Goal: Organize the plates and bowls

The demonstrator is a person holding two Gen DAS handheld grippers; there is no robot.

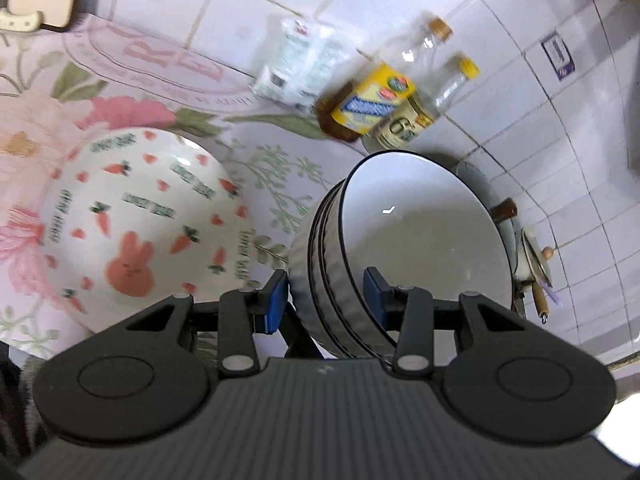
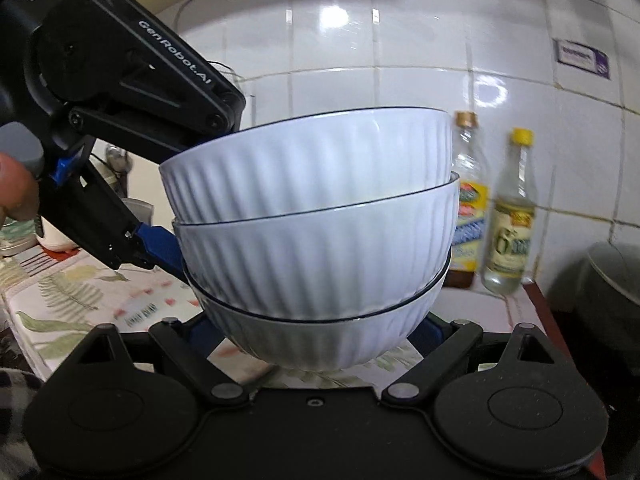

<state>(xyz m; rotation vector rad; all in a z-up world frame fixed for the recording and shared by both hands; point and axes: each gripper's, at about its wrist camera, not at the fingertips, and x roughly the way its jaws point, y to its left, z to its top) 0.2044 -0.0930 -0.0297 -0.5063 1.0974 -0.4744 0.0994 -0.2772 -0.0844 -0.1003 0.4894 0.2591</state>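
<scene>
Three nested ribbed white bowls (image 2: 316,236), left claw (image 1: 326,296) clamped on their rims, right claw (image 2: 316,332) cradling the base.

Three ribbed white bowls (image 2: 316,236) with dark rims are sitting nested in a stack, apparently lifted off the counter (image 1: 256,152). A carrot-and-rabbit patterned plate (image 1: 140,224) is lying flat beside them.

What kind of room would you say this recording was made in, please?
Most likely a home kitchen counter: a white tiled wall, condiment bottles against it, and stacked ribbed bowls on a floral table cover.
</scene>
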